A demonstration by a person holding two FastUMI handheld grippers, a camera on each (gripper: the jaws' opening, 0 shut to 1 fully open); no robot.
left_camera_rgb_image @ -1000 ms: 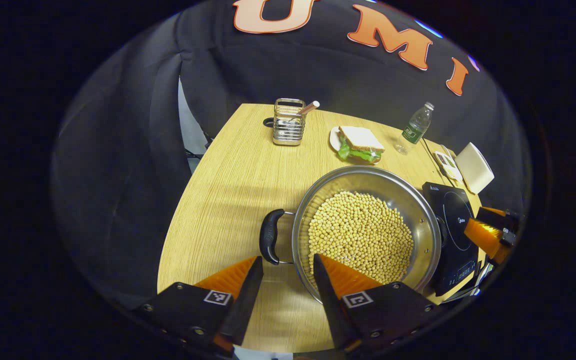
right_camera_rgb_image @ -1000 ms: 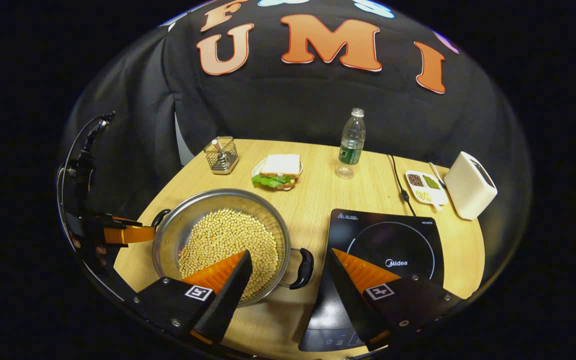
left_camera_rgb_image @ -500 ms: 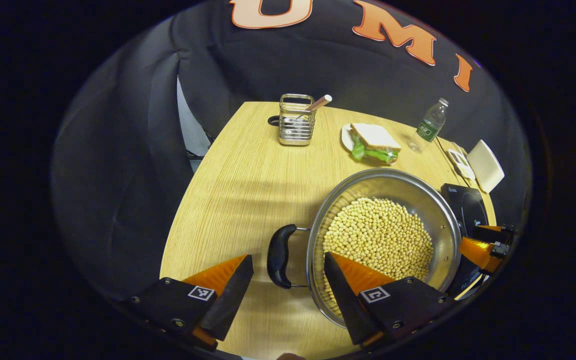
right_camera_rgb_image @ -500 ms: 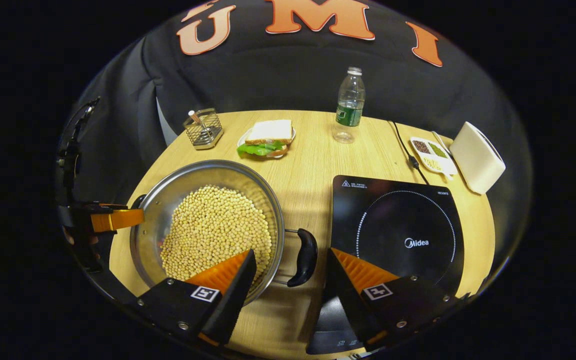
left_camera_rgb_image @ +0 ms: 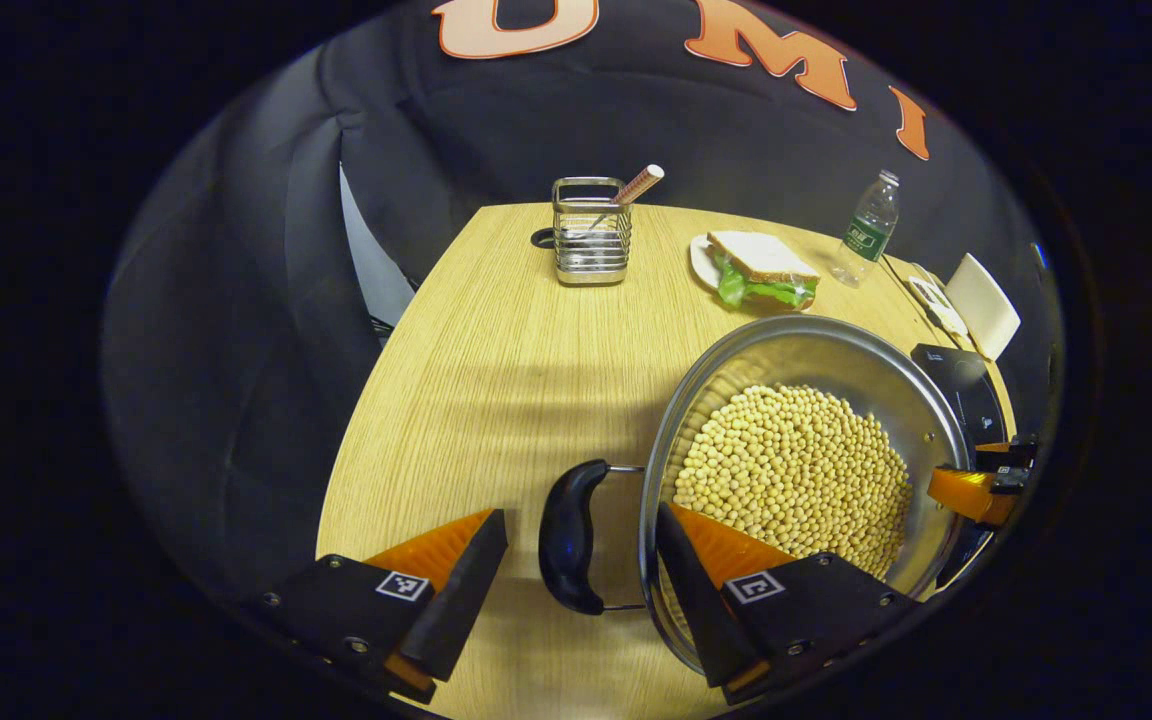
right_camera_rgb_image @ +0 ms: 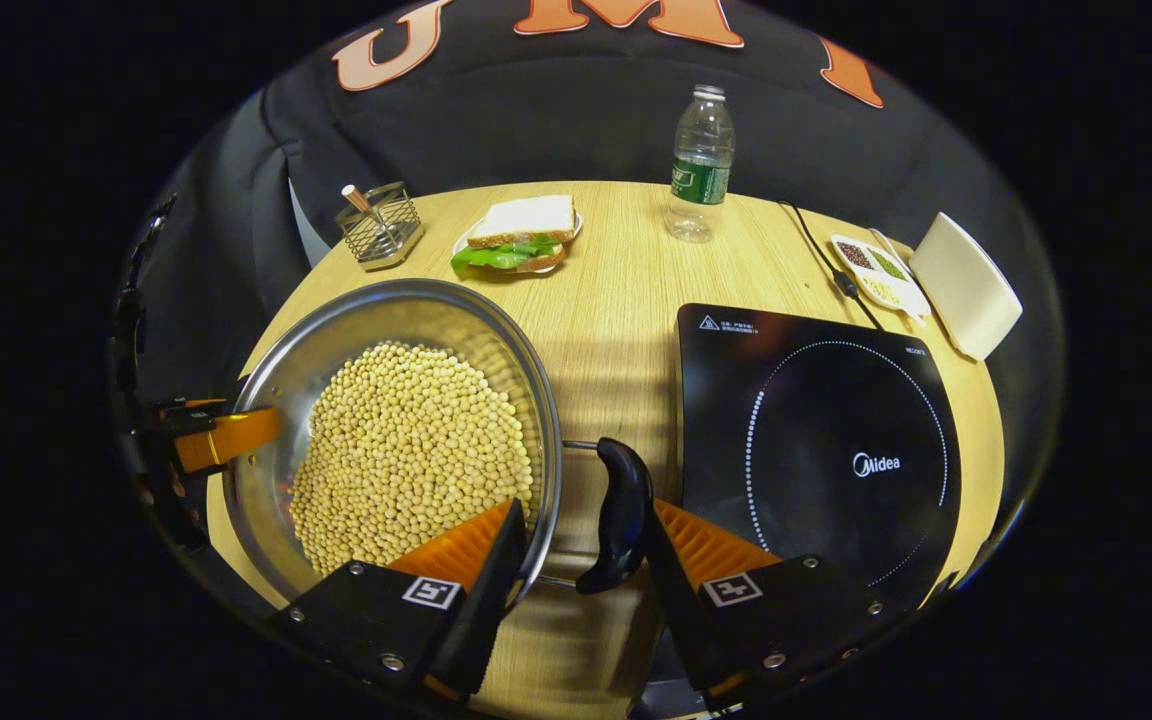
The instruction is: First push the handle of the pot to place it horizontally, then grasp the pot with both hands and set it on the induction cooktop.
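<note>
A steel pot (left_camera_rgb_image: 816,355) full of pale beans (left_camera_rgb_image: 796,470) stands on the wooden table (left_camera_rgb_image: 496,350). Its two black handles point sideways. My left gripper (left_camera_rgb_image: 576,575) is open, with the left handle (left_camera_rgb_image: 568,535) between its fingers. In the right gripper view the pot (right_camera_rgb_image: 356,330) sits left of the black induction cooktop (right_camera_rgb_image: 816,450). My right gripper (right_camera_rgb_image: 584,560) is open around the right handle (right_camera_rgb_image: 621,510), whose outer side lies against one finger. Each gripper is also seen from the other's view, at the pot's far rim: right gripper (left_camera_rgb_image: 971,490), left gripper (right_camera_rgb_image: 221,440).
At the table's back stand a wire utensil holder (left_camera_rgb_image: 591,232), a sandwich on a plate (left_camera_rgb_image: 764,268) and a water bottle (right_camera_rgb_image: 701,165). A white box (right_camera_rgb_image: 966,285), a small tray of grains (right_camera_rgb_image: 876,272) and a cable (right_camera_rgb_image: 816,255) lie behind the cooktop.
Both grippers have come down and forward onto the pot's two handles, which now sit between their fingers. The pot has not shifted on the table.
</note>
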